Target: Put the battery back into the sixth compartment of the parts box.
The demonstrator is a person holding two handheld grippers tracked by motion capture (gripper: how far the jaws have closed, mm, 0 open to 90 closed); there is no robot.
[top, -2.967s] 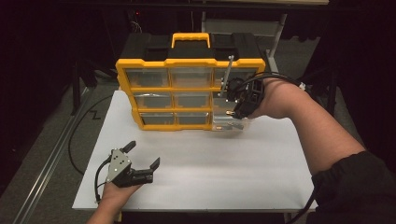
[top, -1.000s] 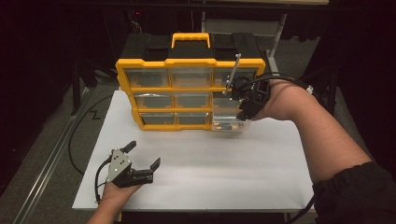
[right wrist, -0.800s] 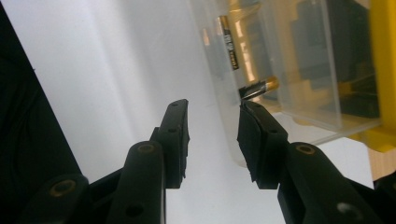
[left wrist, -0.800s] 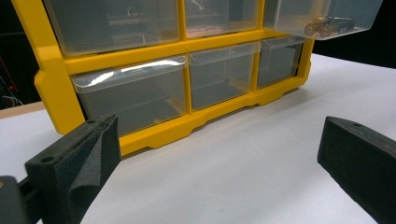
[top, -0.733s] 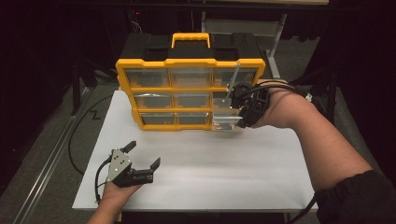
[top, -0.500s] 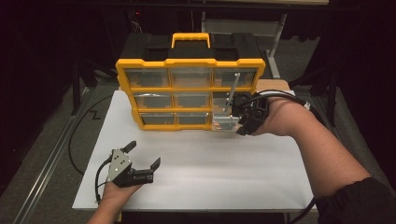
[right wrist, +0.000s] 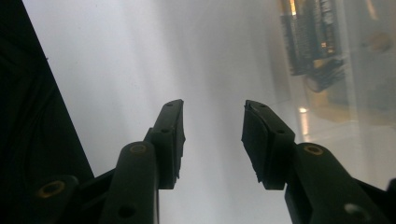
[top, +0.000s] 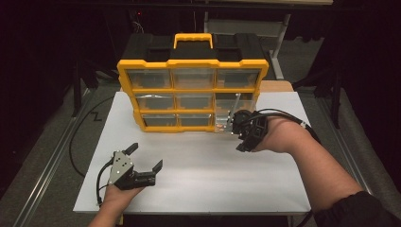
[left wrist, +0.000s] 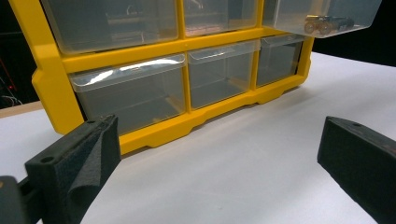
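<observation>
Standing pulled out of the yellow plastic organiser cabinet (top: 191, 97) at its right column, the clear plastic drawer (top: 231, 116) holds small dark parts and hangs above the white tabletop (top: 213, 179). The right tool (top: 235, 134) sits just beside it – jaws apart, having just been opening, nothing between them. The left tool (top: 146, 158) rests well apart, near the front edge, jaws wide and empty.
</observation>
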